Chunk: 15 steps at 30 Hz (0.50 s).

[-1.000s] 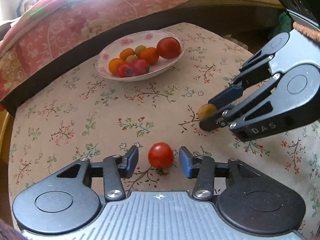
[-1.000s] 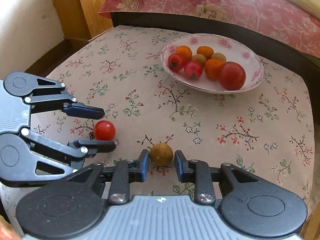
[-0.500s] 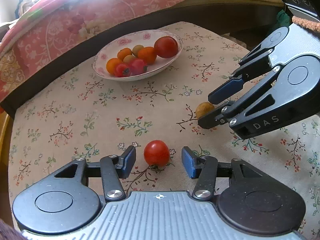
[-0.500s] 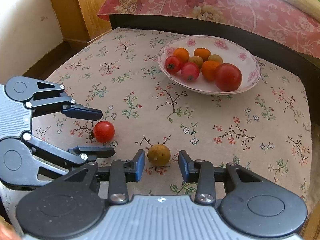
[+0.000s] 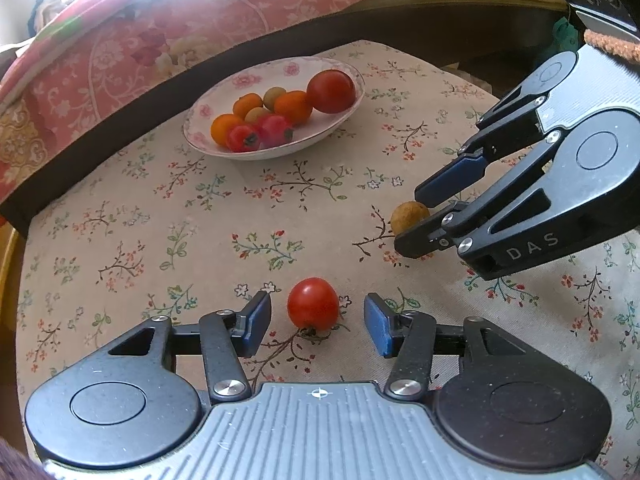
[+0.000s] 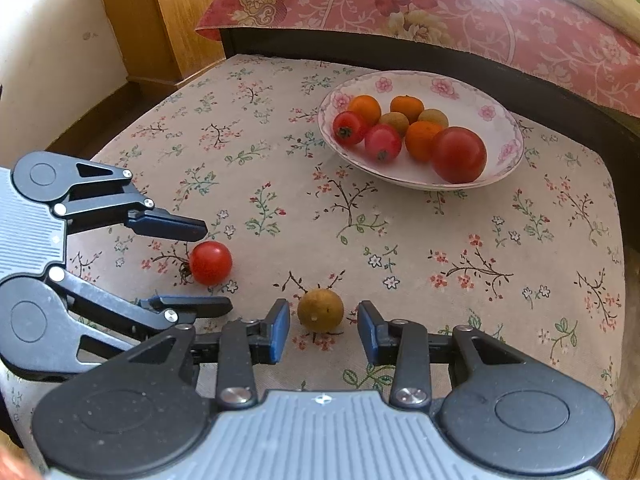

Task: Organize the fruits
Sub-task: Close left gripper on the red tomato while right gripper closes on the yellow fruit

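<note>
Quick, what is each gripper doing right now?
Left gripper: open, jaws straddling the small red tomato.
Right gripper: open, jaws straddling the round brownish-yellow fruit.

Left wrist view: the brown fruit (image 5: 408,216) is partly hidden behind the right gripper (image 5: 416,220) fingers, so contact there cannot be told; top-left corner washed out by glare, and the right gripper's body is cut off by the right edge. Right wrist view: the left gripper (image 6: 212,268) body runs off the left edge, its lower finger (image 6: 192,306) partly covered by the right gripper's own housing. In the bowl (image 6: 500,160), the small brownish fruits (image 6: 394,123) sit half-hidden behind the others, kind not tellable.
</note>
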### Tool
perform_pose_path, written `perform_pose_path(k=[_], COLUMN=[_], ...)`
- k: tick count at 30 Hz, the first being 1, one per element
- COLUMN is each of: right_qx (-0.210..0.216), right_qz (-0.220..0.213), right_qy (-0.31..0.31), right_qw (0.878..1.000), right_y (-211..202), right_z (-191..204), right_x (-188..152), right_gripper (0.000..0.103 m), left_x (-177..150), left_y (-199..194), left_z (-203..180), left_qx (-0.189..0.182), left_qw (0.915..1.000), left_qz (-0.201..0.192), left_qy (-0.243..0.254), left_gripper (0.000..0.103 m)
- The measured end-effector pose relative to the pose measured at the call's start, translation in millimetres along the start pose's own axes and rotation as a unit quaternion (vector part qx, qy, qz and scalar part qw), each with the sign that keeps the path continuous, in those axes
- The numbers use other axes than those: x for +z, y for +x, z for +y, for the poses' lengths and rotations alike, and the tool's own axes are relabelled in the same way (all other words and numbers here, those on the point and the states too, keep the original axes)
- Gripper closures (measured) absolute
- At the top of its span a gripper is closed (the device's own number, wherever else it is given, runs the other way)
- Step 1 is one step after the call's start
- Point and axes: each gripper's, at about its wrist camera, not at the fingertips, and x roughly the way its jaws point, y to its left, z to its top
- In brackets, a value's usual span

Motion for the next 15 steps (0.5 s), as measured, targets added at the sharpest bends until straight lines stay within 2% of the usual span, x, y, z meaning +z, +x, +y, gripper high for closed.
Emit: perform_pose_path(k=[15], right_qx=[0.001], right_qz=[0.003], right_qy=[-0.001], right_qw=[1.0], right_y=[3.2], right_z=[-0.2], right_x=[0.5], right_gripper=[0.063], left_x=[0.3], left_y=[2.5], left_z=[-0.6], left_qx=[-0.003], left_qw=[1.0], left_qz=[0.004], left_qy=[-0.003], left_gripper=[0.047])
